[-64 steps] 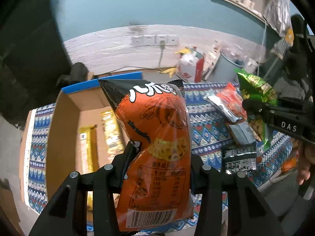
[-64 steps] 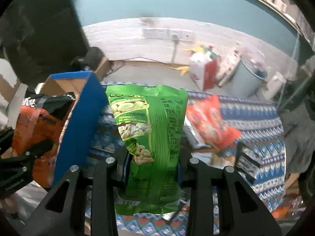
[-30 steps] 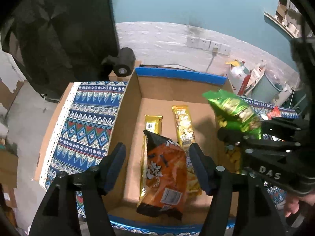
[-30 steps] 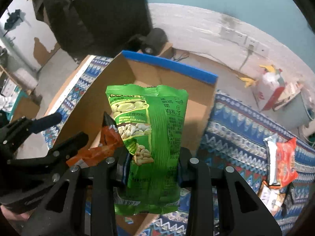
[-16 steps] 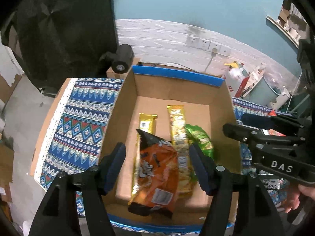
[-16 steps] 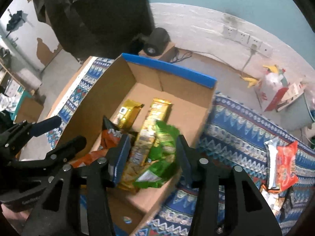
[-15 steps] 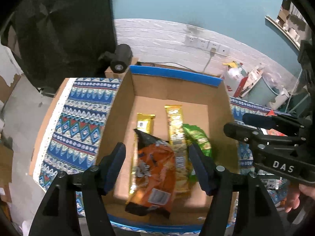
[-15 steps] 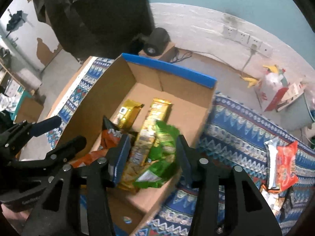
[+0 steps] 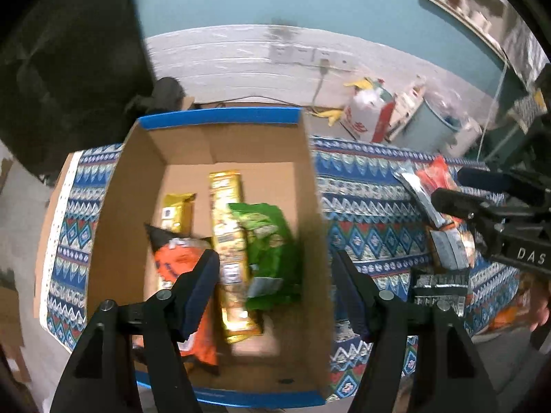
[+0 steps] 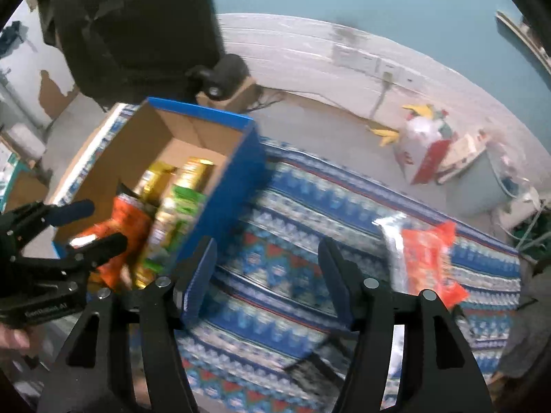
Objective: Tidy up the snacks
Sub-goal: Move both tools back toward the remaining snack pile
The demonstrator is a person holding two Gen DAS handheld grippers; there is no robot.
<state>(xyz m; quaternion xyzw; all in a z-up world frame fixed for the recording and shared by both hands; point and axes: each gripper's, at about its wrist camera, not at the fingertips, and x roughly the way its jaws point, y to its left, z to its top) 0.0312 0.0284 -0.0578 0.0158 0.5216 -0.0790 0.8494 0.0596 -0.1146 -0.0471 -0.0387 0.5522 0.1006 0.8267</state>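
From the left wrist view, the left tool [image 9: 275, 275] hangs over the cardboard box [image 9: 113, 206] with its jaws apart and nothing between them. Inside the box lie an orange bag [image 9: 175, 265], a short gold bar [image 9: 175, 211], a long gold bar [image 9: 227, 234] and a green bag [image 9: 268, 241], side by side and partly overlapping. To the right, on the patterned cloth [image 9: 361, 206] that covers the counter, more snacks wait: a red packet [image 9: 437, 175] with a silver packet [image 9: 418, 196] touching it, and a black packet [image 9: 440, 287] nearer the camera. The right tool [image 9: 461, 192] reaches in above them.

From the right wrist view, the right tool [image 10: 267, 275] has just been opening its jaws; they stand apart and empty over the cloth [image 10: 310, 206], just beside the blue wall of the box [image 10: 220, 203]. The red packet [image 10: 430, 261] lies to the right, resting against the silver one [image 10: 392, 237]. The left tool [image 10: 89, 225] shows at the left edge, over the box.

These packets look light, soft and crinkly, with slick film that probably slips under a shallow pinch. The red one is best taken across its flat middle or by a sealed end seam, and gently, since the contents may crush. It overlaps the silver packet, so a careless pinch could drag both.
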